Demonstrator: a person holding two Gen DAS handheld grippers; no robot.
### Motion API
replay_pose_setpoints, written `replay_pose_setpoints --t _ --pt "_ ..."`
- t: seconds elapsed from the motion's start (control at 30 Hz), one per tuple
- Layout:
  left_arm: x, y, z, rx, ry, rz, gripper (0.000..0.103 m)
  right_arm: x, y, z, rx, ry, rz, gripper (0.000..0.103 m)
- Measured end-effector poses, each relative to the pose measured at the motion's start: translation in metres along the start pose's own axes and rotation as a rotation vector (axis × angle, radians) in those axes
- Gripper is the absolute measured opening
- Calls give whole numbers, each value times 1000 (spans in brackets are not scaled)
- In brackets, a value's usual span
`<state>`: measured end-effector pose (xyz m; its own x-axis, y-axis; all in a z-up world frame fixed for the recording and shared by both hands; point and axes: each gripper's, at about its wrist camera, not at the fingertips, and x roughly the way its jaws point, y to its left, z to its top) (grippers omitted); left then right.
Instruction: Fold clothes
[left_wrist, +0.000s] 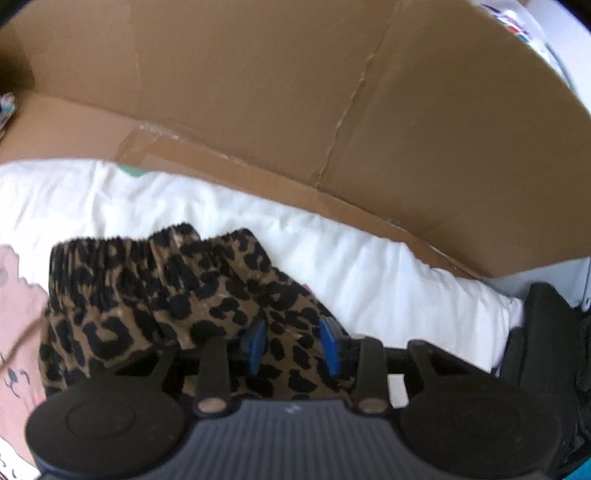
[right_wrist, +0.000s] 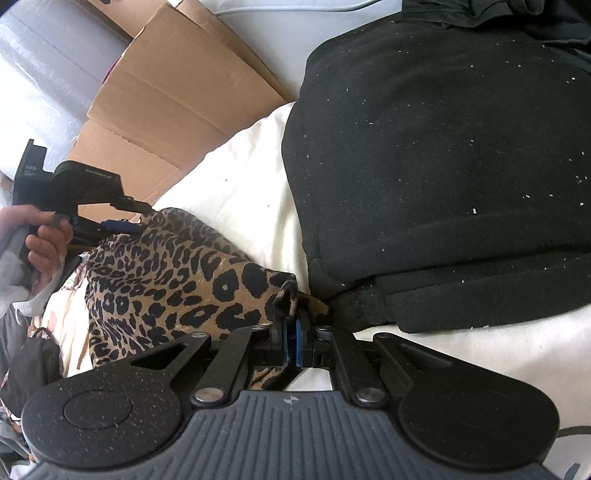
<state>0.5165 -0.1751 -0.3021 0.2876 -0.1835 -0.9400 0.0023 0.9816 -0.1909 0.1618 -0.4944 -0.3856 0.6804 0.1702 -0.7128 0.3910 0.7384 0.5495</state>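
Observation:
A leopard-print garment (left_wrist: 166, 295) with a gathered elastic waistband lies bunched on white bedding (left_wrist: 351, 258). My left gripper (left_wrist: 291, 345) stands open over its near edge, the blue pads (left_wrist: 255, 343) apart with leopard fabric between them. In the right wrist view the same garment (right_wrist: 166, 280) stretches from my right gripper (right_wrist: 291, 343), which is shut on one corner, towards the left gripper (right_wrist: 114, 225) at its far edge, held by a hand (right_wrist: 44, 240).
A flattened cardboard box (left_wrist: 295, 92) leans along the far side of the bedding, seen as cardboard (right_wrist: 166, 92) at the upper left in the right wrist view. A large black garment (right_wrist: 443, 166) lies right of the leopard piece. A pink printed garment (left_wrist: 18, 314) sits at the left.

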Motion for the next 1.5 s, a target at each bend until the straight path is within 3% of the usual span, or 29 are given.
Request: replay_pose_setpoints --t 0.3,0.47,0.53,0.6,0.7,0.8,1.23,1.5 --pt "19 6 -8 -60 54 32 35 1 -2 3 -6 4 4 3" --pt "26 18 -11 -157 57 14 33 2 -2 4 -12 7 3 3" --pt "26 22 -11 -188 56 11 26 3 -2 5 -14 8 2 3" --pt "24 25 -11 -214 54 11 9 3 -2 5 -19 9 2 3" --pt "22 30 -11 -252 51 11 2 3 -2 6 -22 10 4 3" --pt "18 35 -11 -286 46 9 1 4 -3 6 -19 9 5 3" --pt "-29 3 8 -204 -42 -95 0 2 -10 6 7 2 10 2" --pt "-15 -10 8 -169 -31 -66 0 0 -13 4 23 5 10 2"
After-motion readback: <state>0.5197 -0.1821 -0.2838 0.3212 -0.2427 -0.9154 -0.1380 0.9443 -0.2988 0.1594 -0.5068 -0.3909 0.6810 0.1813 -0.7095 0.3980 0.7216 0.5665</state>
